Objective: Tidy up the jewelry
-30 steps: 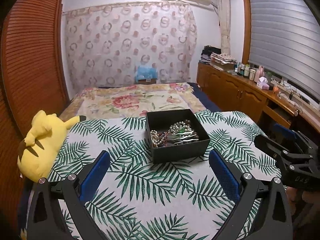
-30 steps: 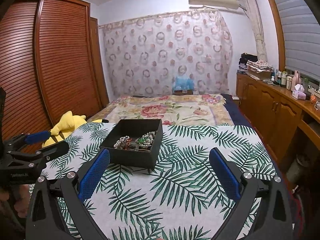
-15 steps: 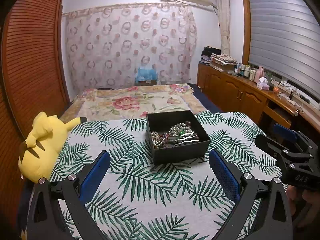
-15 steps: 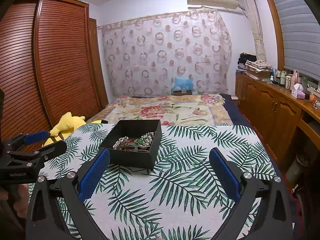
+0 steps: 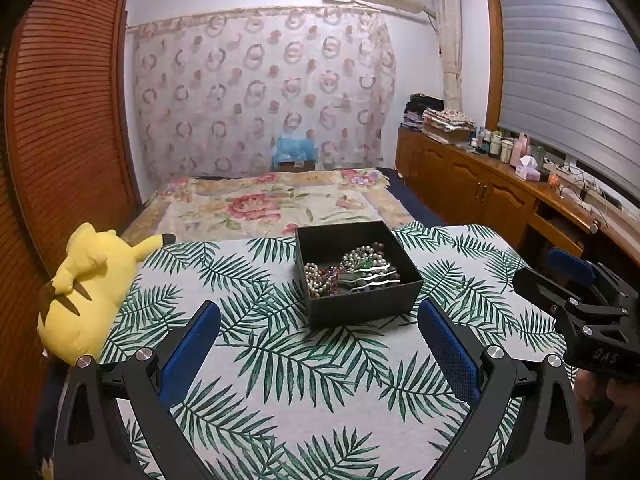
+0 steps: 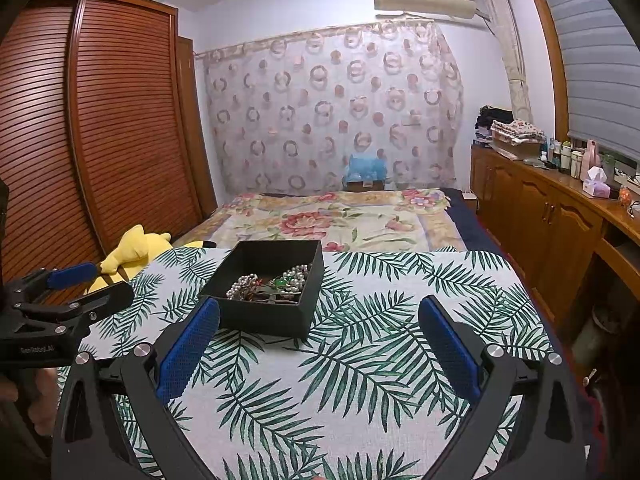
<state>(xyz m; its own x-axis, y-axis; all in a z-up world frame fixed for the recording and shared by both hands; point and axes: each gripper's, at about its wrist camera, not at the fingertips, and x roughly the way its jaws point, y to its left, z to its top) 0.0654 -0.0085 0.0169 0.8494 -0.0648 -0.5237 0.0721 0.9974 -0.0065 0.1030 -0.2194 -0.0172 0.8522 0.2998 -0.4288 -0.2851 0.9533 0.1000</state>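
The left gripper [image 5: 318,336] has its blue-padded fingers [image 5: 192,344] spread wide apart with nothing between them, hovering over the leaf-print cloth [image 5: 280,380]. The right gripper [image 6: 318,336] is the same — fingers [image 6: 448,344] wide apart, holding nothing, above the cloth. Each shows at the edge of the other's view, one off to either side of the box and well apart from it.

Just ahead of both sits the open black box [image 5: 360,306], resting flat on the cloth. Inside lies a tangled heap of jewelry [image 5: 348,274] — pearl strands, dark beads, a green stone and wavy silver clips.

A yellow plush toy [image 5: 92,284] lies at the cloth's left edge. Beyond the box is a floral bedspread [image 5: 272,204], with wooden cabinets [image 5: 472,192] along the right wall.
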